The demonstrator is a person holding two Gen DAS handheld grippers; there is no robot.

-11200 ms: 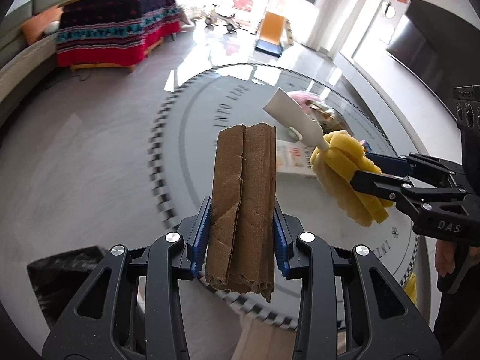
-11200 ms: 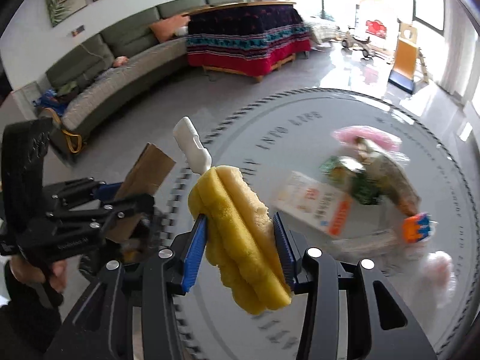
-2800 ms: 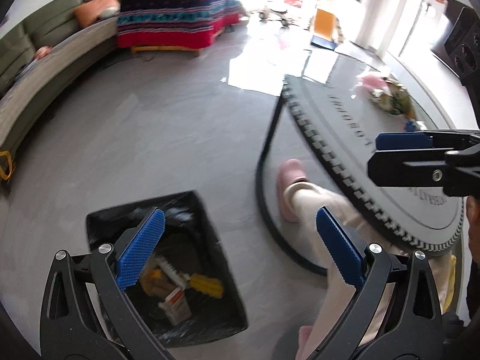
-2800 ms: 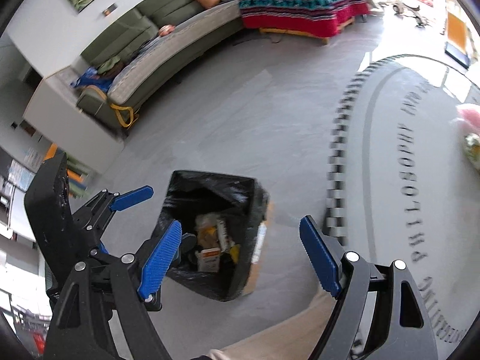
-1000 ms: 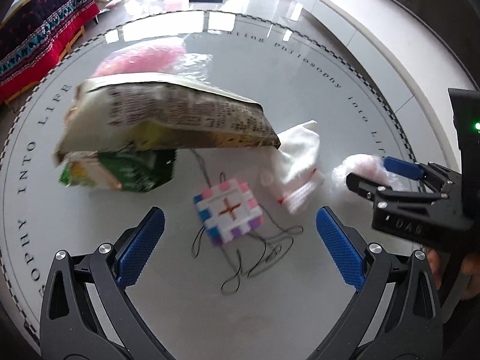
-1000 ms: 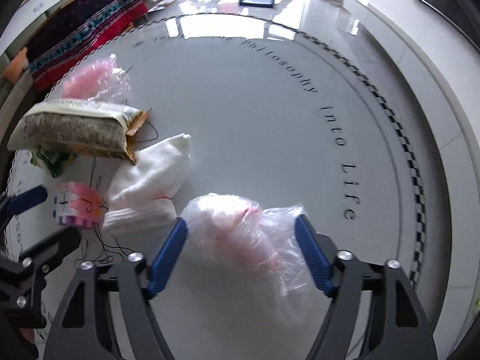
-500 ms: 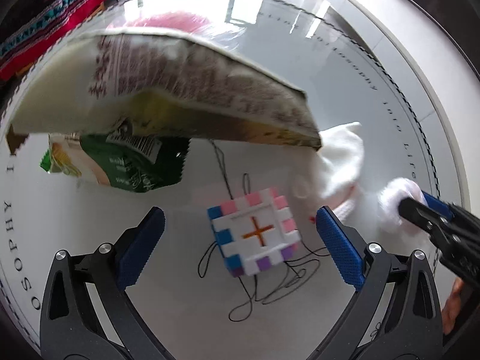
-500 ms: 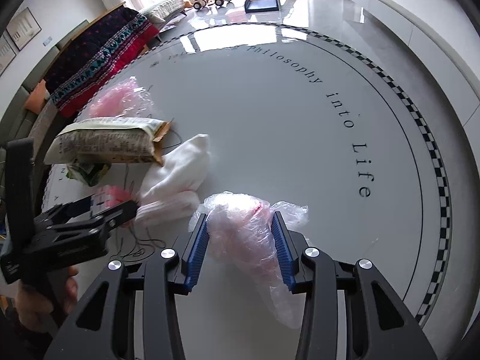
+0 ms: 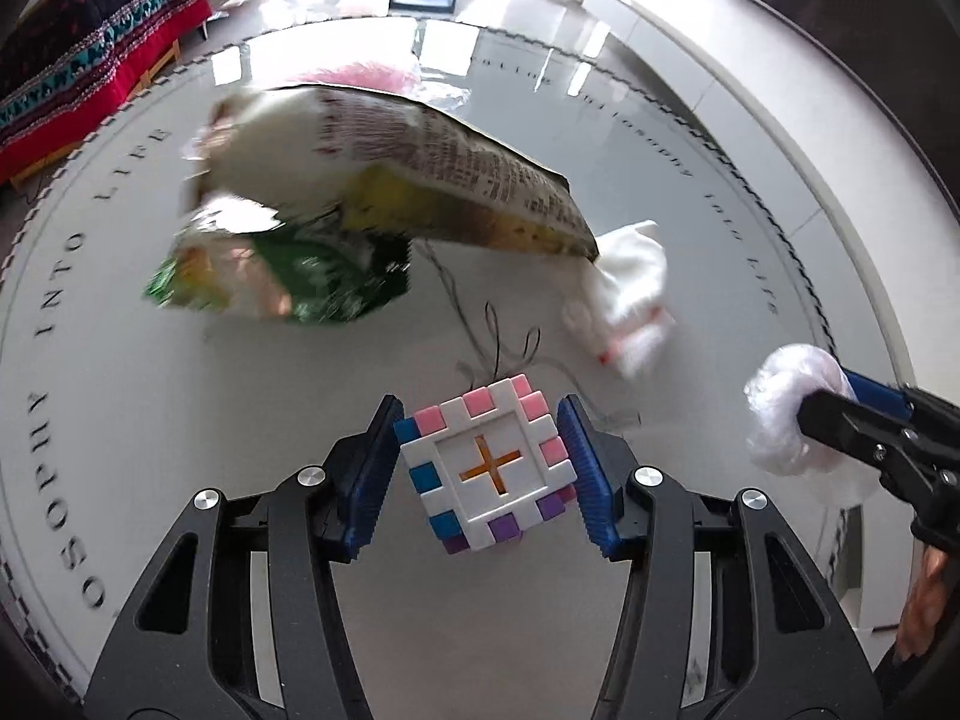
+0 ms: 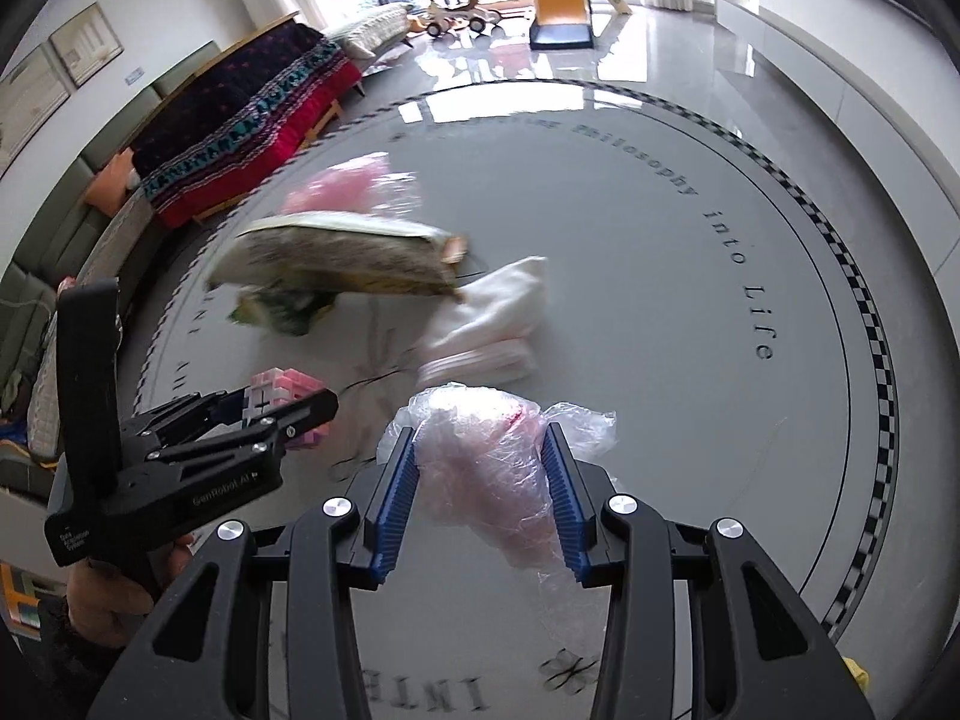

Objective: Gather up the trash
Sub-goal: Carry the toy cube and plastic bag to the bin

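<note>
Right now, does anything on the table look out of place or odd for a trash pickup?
The left gripper, whose jaws have just been closing, holds a pastel block cube, more toy than trash, with thin black thread tangled behind it. The right gripper holds a crumpled plastic bag.

The round table has lettering running around its rim — in the right wrist view you can make out "Philosophy into Life" along the far and right side, and upside-down "INTE" at the near edge. From the left wrist view the same ring reads "INTO LIFE" on the left, plus part of "PHILOSOPHY" lower down. The left claw has small white print on its black body — "GenRobot.AI" on the arm, with a smaller label near the handle that's too tiny to read. The printed bag is covered in text, but it's all blurred.
</note>
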